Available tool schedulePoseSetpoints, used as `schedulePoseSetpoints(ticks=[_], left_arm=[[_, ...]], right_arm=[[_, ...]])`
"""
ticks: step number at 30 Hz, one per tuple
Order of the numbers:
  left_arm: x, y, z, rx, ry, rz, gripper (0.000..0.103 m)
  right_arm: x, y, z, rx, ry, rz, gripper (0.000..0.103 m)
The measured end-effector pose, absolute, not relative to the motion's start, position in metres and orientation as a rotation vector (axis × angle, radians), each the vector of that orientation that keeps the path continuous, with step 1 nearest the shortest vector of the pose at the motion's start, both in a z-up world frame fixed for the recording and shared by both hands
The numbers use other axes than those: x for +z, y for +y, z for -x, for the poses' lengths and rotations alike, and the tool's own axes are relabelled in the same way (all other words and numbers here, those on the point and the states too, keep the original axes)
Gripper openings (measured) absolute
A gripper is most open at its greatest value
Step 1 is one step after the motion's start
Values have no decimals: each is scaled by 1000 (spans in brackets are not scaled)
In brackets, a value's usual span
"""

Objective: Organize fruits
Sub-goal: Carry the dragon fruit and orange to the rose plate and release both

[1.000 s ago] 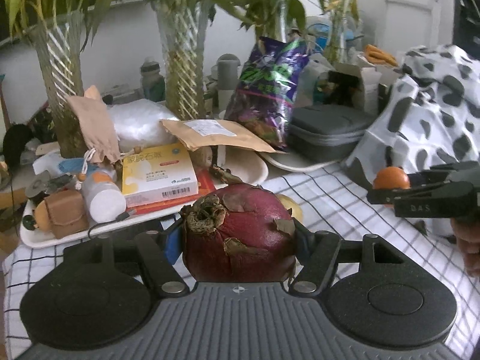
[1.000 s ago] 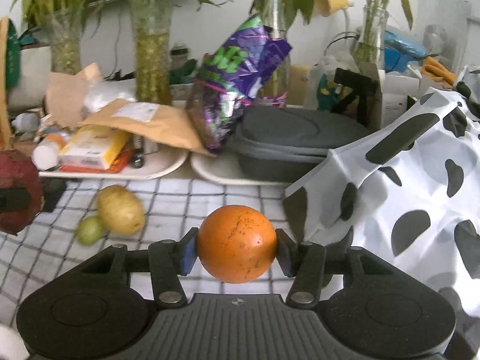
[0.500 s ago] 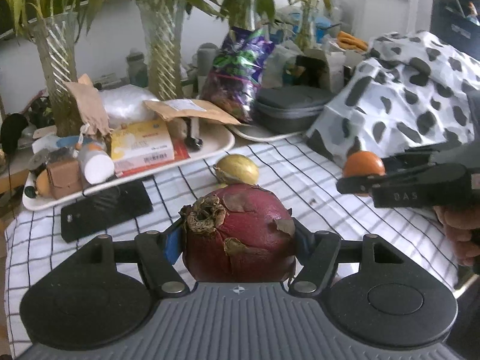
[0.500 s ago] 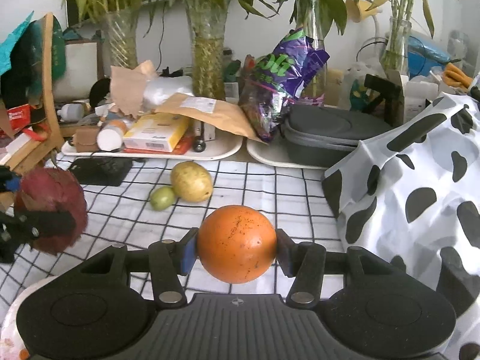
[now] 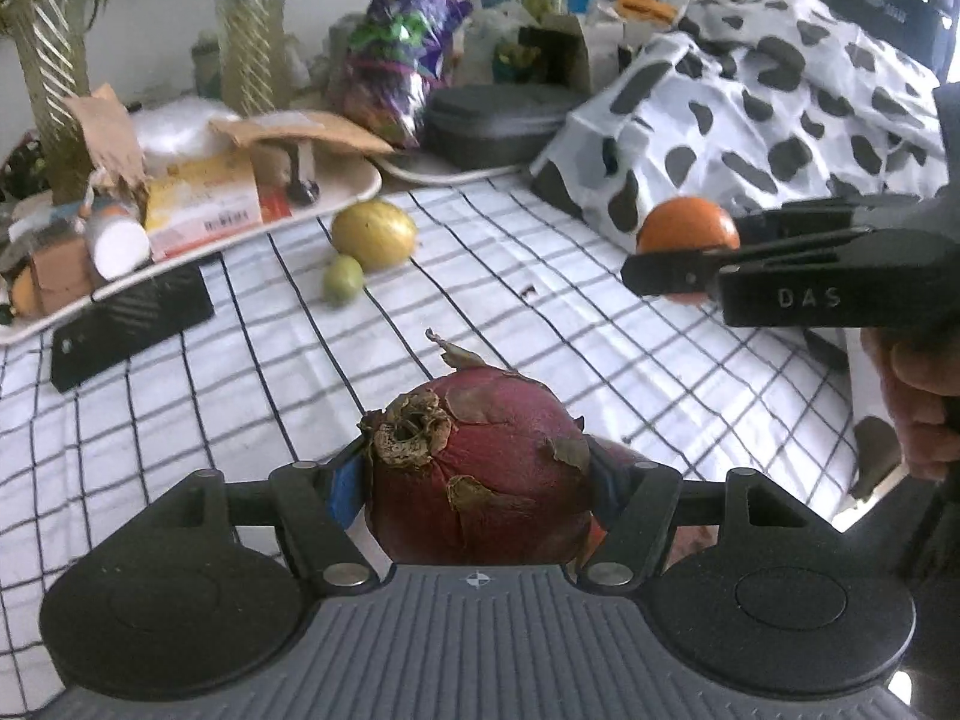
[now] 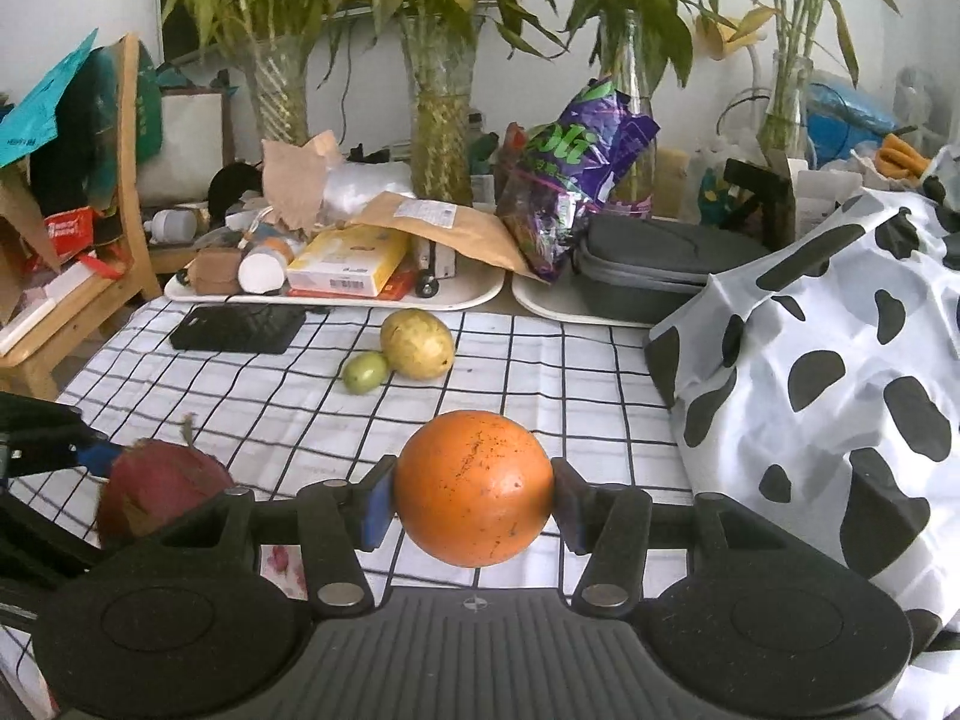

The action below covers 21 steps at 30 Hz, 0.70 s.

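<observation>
My left gripper (image 5: pixel 477 489) is shut on a dark red dragon fruit (image 5: pixel 480 468) and holds it above the checked tablecloth (image 5: pixel 240 372). My right gripper (image 6: pixel 474 492) is shut on an orange (image 6: pixel 473 486). The orange also shows in the left wrist view (image 5: pixel 687 225), to the right. The dragon fruit shows in the right wrist view (image 6: pixel 162 486), low on the left. A yellow fruit (image 6: pixel 417 343) and a small green fruit (image 6: pixel 365 372) lie together on the cloth farther back. Something reddish lies under the dragon fruit, mostly hidden.
A black phone (image 6: pixel 237 329) lies on the cloth at the back left. A white tray (image 6: pixel 468 299) of boxes and packets, a grey case (image 6: pixel 654 267) and plant vases stand behind. A cow-print cloth (image 6: pixel 840 360) covers the right side. A wooden chair (image 6: pixel 78 276) stands at the left.
Both grippers have pulled back toward the near edge and tilted down with their fruits still held. The yellow and green fruits now lie farther away.
</observation>
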<state>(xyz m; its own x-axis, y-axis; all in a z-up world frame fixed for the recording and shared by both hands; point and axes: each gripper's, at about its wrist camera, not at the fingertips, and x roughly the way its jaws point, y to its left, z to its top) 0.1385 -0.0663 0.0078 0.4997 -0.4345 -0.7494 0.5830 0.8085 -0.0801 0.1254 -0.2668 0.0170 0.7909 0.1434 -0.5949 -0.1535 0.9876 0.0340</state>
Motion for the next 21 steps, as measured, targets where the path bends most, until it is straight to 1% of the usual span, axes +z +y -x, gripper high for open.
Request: schedulePoseSetpoints(ticks=[6, 9, 10, 13, 17, 21], left_arm=[[-10, -73, -140, -613, 901, -213, 69], [-13, -75, -141, -599, 904, -208, 74], [-15, -77, -142, -591, 912, -215, 78], [-20, -80, -144, -570, 952, -249, 81], [-11, -79, -135, -557, 909, -284, 81], [6, -67, -124, -550, 860, -223, 81]], right_arm=[[17, -264, -117, 185, 643, 13, 54], [17, -262, -114, 197, 649, 10, 54], [16, -262, -114, 201, 652, 9, 54], [15, -261, -111, 212, 660, 10, 54], [15, -261, -106, 219, 670, -15, 54], [14, -261, -102, 237, 691, -55, 54]])
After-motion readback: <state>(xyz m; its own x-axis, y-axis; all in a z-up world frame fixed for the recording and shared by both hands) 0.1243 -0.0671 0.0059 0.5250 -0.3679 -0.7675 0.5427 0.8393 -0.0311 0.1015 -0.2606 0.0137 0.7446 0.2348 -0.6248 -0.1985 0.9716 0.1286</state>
